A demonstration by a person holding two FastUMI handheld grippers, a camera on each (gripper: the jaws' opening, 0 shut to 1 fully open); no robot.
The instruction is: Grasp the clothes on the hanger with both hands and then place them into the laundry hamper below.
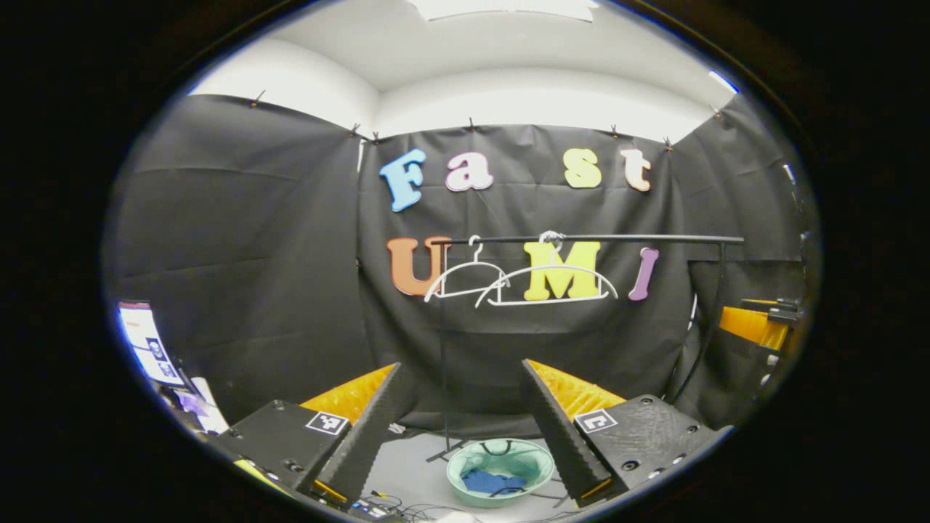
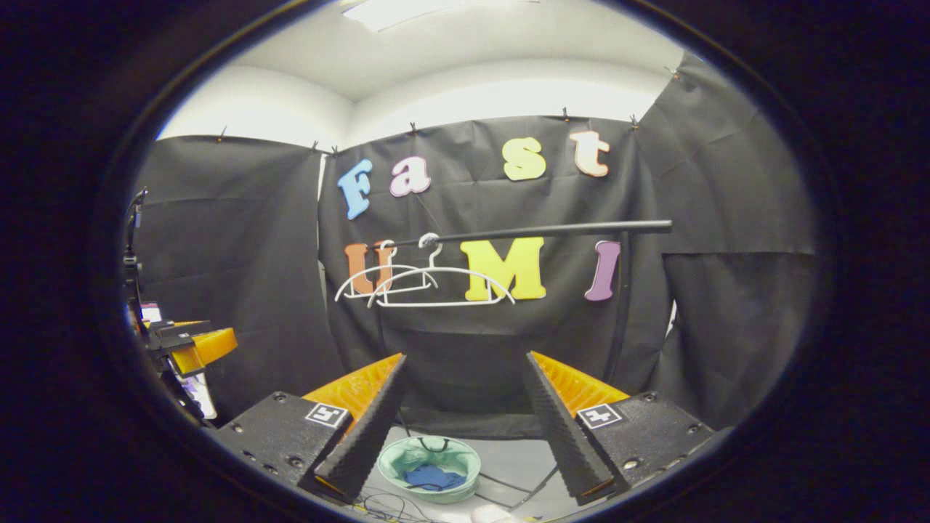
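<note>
Two bare white hangers [image 1: 541,285] [image 2: 436,285] hang on a black rail [image 1: 617,238] [image 2: 538,232]. Below the rail, a pale green hamper [image 1: 465,490] [image 2: 394,479] stands on the floor with a blue garment [image 1: 492,481] [image 2: 433,477] lying inside it. My left gripper [image 1: 460,381] is open, its fingers wide apart and empty, held well back from the rail. In the same way my right gripper [image 2: 465,370] stands open with nothing in it. The right gripper [image 1: 759,319] also shows at the right edge of the left gripper view, and the left gripper [image 2: 192,341] at the left edge of the right gripper view.
The rail rests on a thin black stand [image 1: 442,378]. Cables [image 1: 392,501] lie on the grey floor in front of the hamper. A lit screen [image 1: 145,341] stands at the far left.
</note>
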